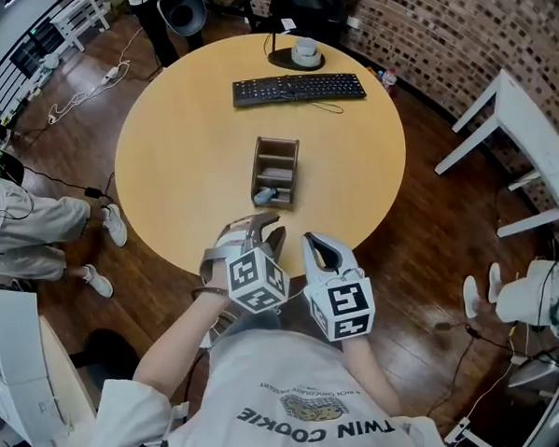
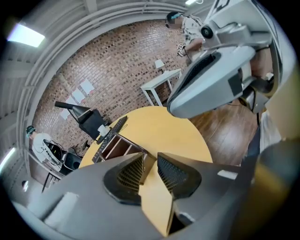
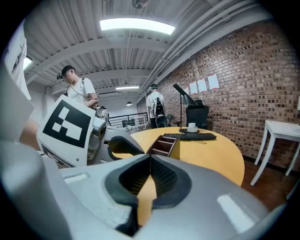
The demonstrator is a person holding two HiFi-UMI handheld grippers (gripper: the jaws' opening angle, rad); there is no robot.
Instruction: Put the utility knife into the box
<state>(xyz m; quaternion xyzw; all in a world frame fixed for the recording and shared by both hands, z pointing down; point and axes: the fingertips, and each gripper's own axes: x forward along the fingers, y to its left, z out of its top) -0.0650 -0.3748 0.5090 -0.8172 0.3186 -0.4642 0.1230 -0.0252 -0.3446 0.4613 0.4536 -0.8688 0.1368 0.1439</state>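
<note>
A brown compartmented box point(image 1: 277, 167) stands in the middle of the round wooden table point(image 1: 181, 130). A bluish-grey utility knife point(image 1: 266, 194) lies in the box's nearest compartment, one end poking over the front edge. My left gripper point(image 1: 261, 226) hovers over the table's near edge, just short of the box, its jaws apart with nothing between them. In the left gripper view the box point(image 2: 119, 145) shows just beyond the left gripper point(image 2: 150, 161). My right gripper point(image 1: 321, 250) is beside it on the right, off the table's rim, fingertips together and empty. The box point(image 3: 165, 144) lies ahead of the right gripper point(image 3: 150, 159).
A black keyboard point(image 1: 299, 88) and a white cup on a black base point(image 1: 305, 52) sit at the table's far side. A white table point(image 1: 523, 149) stands at the right over the wooden floor. A seated person's legs point(image 1: 37, 235) are at the left.
</note>
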